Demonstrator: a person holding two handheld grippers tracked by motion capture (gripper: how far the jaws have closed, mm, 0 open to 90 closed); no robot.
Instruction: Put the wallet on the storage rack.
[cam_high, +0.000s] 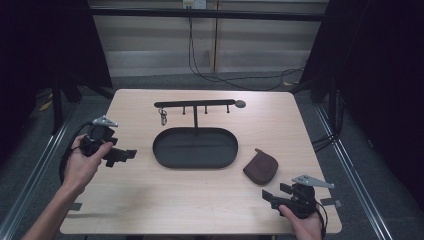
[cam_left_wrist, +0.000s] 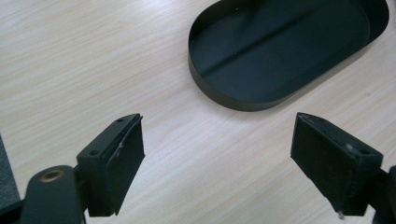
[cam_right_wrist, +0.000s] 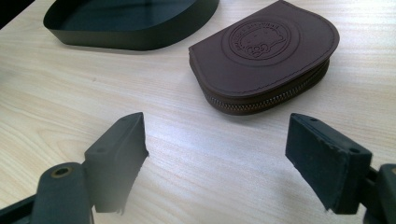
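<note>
**Both grippers hovering wide over the tabletop, pouch lying ahead of the right jaws**

The right gripper (cam_right_wrist: 215, 158) is hanging low over the pale wooden tabletop (cam_right_wrist: 56, 107) with its two black jaws spread wide and nothing between them. Just ahead of those jaws, slightly toward the right-hand one, the brown rounded leather zip pouch (cam_right_wrist: 264, 56) is lying flat with its embossed round emblem facing up and its zipper edge turned toward the jaws — near them, but not touching. Beyond the left-hand jaw and farther off, the black oval metal tray (cam_right_wrist: 130, 23) is sitting on the wood, just beside the pouch.

The left gripper (cam_left_wrist: 217, 163) is likewise holding its jaws far apart over bare wood, gripping nothing. The same tray (cam_left_wrist: 219, 93) is lying ahead of that gap and leaning toward the right-hand jaw, its shallow wall facing the jaws.

In the high view, the left gripper (cam_high: 120, 155) is being held in a hand at the tray's (cam_high: 195, 162) left, jaws pointing toward it, while the right gripper (cam_high: 272, 196) is sitting near the front edge — its jaws pointing inward across the tabletop (cam_high: 150, 200), with the pouch (cam_high: 261, 167) just beyond them. Behind the tray, a black T-shaped hook stand (cam_high: 195, 105) is rising from it, a small metal key ring (cam_high: 163, 117) dangling from its left end.
</note>
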